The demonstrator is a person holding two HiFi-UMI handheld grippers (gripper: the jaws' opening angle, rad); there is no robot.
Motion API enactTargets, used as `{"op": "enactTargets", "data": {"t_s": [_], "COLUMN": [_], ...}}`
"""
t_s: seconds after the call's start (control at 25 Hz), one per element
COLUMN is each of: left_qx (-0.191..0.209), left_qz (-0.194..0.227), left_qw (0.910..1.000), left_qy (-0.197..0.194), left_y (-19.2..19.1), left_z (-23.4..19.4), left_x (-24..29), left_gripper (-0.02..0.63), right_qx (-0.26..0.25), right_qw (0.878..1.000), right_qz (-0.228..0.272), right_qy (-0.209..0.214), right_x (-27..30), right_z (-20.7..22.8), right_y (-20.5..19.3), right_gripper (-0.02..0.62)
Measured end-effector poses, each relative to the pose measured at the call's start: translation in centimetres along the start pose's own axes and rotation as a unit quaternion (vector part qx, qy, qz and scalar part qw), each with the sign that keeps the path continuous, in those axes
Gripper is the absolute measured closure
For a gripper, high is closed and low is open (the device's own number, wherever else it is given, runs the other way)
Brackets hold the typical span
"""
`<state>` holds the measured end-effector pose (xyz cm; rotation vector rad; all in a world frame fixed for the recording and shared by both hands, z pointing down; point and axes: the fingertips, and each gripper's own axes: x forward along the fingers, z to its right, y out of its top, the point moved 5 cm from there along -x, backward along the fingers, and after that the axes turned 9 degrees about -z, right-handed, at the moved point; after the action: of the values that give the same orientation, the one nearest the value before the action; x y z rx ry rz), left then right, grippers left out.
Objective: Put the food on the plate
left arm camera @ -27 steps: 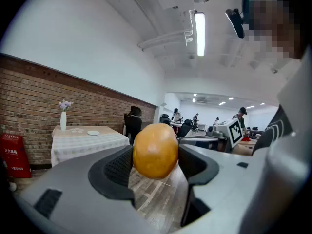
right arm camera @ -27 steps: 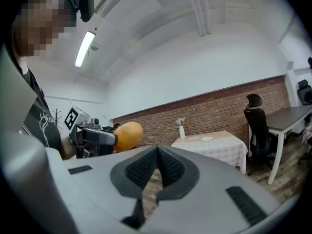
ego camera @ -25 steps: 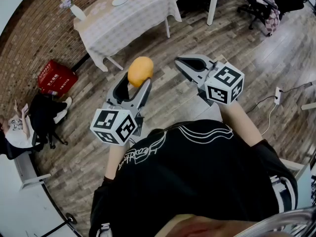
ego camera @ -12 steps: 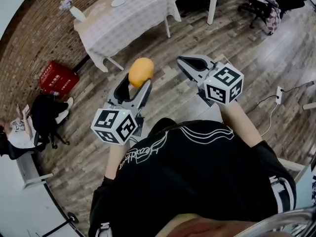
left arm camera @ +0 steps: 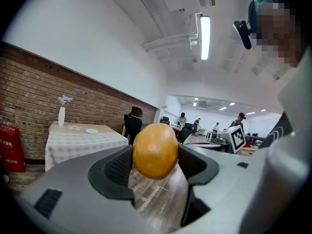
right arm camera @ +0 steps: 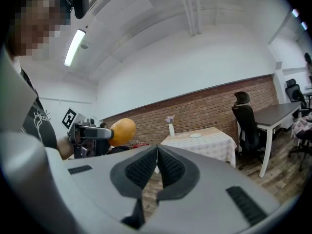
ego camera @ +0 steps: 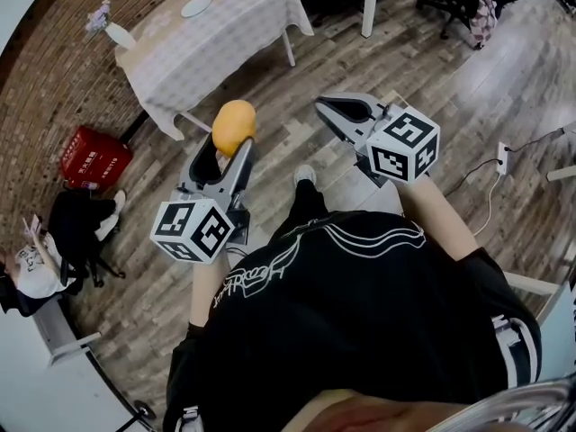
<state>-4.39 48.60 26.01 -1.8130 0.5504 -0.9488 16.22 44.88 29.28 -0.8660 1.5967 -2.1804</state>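
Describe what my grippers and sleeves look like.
The left gripper and right gripper are grey, with tapered jaws lined by black textured pads. Each carries a white cube printed with black square markers. You wear a black top with white line print.

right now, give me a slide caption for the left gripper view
Left hand-held gripper shut on orange food, plate on the table beyond.

Open wooden floor (ego camera: 286, 97) ahead up to the clothed table (ego camera: 225, 39), vase (ego camera: 115, 34) and plate (ego camera: 195, 6) on top, brick wall (ego camera: 54, 75) behind.
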Motion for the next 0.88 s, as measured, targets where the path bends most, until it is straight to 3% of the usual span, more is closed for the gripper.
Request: {"op": "enactTargets", "data": {"t_s": [0.44,0.88], "left_qx": [-0.009,-0.039], "left_qz": [-0.005,-0.03], "left_qw": [0.9997,0.9983], "left_qy": [-0.021,-0.03], "left_y": [3.3,9.0], "left_z": [-7.5,-21.9], "left_x": [6.5,15.8], "left_gripper": [0.316,0.316], "right_qx": [0.013,0.048], "right_qw": [1.0,0.997], "right_qz": [-0.02,-0.054], "right_qy": [-0.016,-0.032], "right_x": [7.3,20.7], "right_z": [6.5,16.0], "right_y": [2.5,7.5], "right_gripper": [0.598,0.598]}}
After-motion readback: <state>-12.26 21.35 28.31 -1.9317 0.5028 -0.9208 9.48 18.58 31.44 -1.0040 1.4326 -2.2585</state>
